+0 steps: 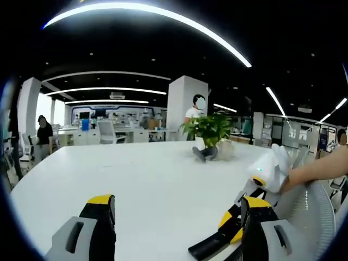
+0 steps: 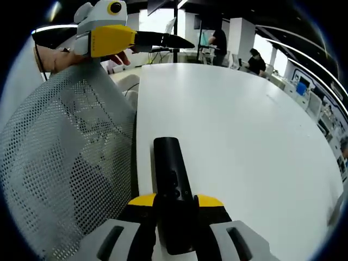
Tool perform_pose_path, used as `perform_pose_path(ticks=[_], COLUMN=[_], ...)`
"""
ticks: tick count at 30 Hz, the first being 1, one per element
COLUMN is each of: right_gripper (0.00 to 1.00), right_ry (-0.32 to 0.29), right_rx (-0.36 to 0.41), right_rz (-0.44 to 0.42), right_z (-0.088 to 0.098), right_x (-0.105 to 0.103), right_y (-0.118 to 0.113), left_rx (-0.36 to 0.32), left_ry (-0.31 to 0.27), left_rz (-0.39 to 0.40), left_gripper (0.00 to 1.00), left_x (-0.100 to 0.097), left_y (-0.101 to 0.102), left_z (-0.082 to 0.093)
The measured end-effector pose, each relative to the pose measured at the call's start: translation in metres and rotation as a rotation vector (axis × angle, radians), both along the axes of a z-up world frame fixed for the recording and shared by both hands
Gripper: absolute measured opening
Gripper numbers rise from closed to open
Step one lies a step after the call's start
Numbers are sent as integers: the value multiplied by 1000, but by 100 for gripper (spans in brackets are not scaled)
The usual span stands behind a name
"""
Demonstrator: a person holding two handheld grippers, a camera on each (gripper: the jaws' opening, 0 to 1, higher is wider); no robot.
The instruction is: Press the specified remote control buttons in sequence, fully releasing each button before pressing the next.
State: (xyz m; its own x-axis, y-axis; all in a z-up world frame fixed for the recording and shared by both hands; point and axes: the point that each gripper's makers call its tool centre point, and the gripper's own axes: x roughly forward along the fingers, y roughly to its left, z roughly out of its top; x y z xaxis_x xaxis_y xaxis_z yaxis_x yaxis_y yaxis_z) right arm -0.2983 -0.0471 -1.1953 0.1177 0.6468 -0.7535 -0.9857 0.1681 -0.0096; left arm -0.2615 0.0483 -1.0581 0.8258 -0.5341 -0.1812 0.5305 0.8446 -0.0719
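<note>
Big open office, dark ceiling with long curved light strips, and a wide white table (image 1: pixel 147 179) taking up most of the left gripper view. Going left to right there: a person sits at the far left edge of the room, desks and a white pillar sit behind the table, and a small potted plant (image 1: pixel 209 133) stands on the table toward the far side. The left gripper (image 1: pixel 176 220) has its yellow-tipped jaws spread wide apart with nothing between them, just bare tabletop. Over on the right of that view the right gripper (image 1: pixel 255 190) comes in, held by a bare arm, with the black remote (image 1: pixel 209 244) sticking out of it, next to a white mesh chair back (image 1: pixel 310 209).

In the right gripper view, the mesh chair back (image 2: pixel 65 163) is on the left, with the left gripper (image 2: pixel 117 35) up top. The right gripper (image 2: pixel 175 209) is clamped on the remote (image 2: pixel 171 185), which runs straight forward between its jaws, over the table (image 2: pixel 244 125) edge.
</note>
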Motion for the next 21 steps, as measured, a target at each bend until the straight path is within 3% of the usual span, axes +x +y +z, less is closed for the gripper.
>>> perform_pose_path(ticks=[3, 6, 10, 21], right_gripper=[23, 23, 23, 22], right_ry=[-4, -9, -4, 8], right_rx=[30, 19, -1, -44], right_rz=[-34, -56, -92, -119], right_z=[1, 1, 1, 1], right_x=[0, -1, -1, 1], right_y=[2, 4, 5, 4], left_rx=[-5, 24, 6, 7], left_ry=[17, 70, 40, 40], left_rz=[1, -5, 0, 12], left_gripper=[100, 100, 100, 100], left_x=[-2, -2, -2, 0], left_y=[2, 1, 3, 5], left_z=[-3, -14, -8, -8])
